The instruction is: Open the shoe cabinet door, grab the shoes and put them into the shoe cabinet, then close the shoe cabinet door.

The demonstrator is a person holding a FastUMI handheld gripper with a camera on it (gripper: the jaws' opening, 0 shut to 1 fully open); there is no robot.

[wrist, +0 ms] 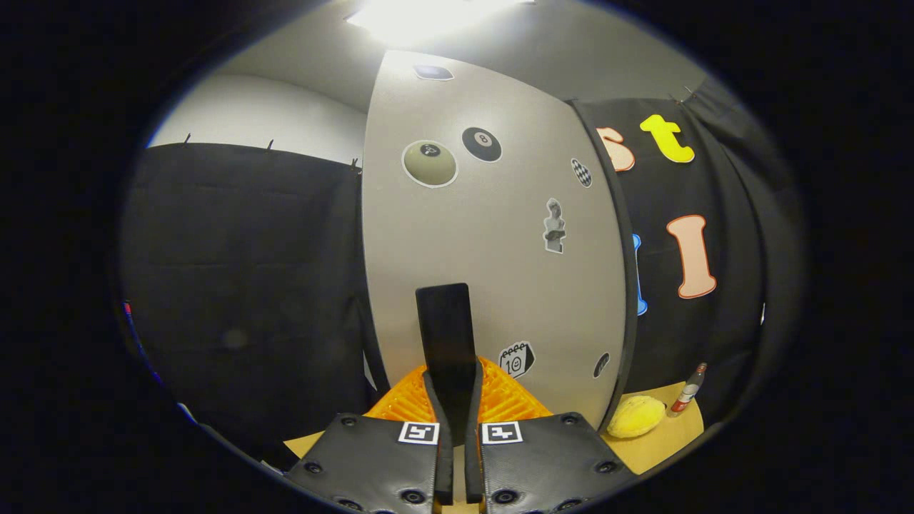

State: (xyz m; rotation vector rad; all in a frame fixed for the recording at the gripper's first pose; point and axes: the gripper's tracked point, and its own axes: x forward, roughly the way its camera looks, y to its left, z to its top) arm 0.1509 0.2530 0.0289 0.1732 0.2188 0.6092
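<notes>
The shoe cabinet door (493, 235) is a tall grey panel with several stickers, standing right in front of me. A black upright handle (444, 318) sits low on the door. My gripper (453, 389) is shut on the lower part of this handle, which runs down between both fingertips (503, 400) and is pressed from either side. The door's dark right edge (623, 285) shows as a thin strip beside the black cloth wall.
To the right of the door, a yellow sponge-like lump (635, 416) and a small bottle (687, 391) with a red cap rest on a tan wooden surface (664, 442). Black cloth (243, 285) hangs to the left of the door.
</notes>
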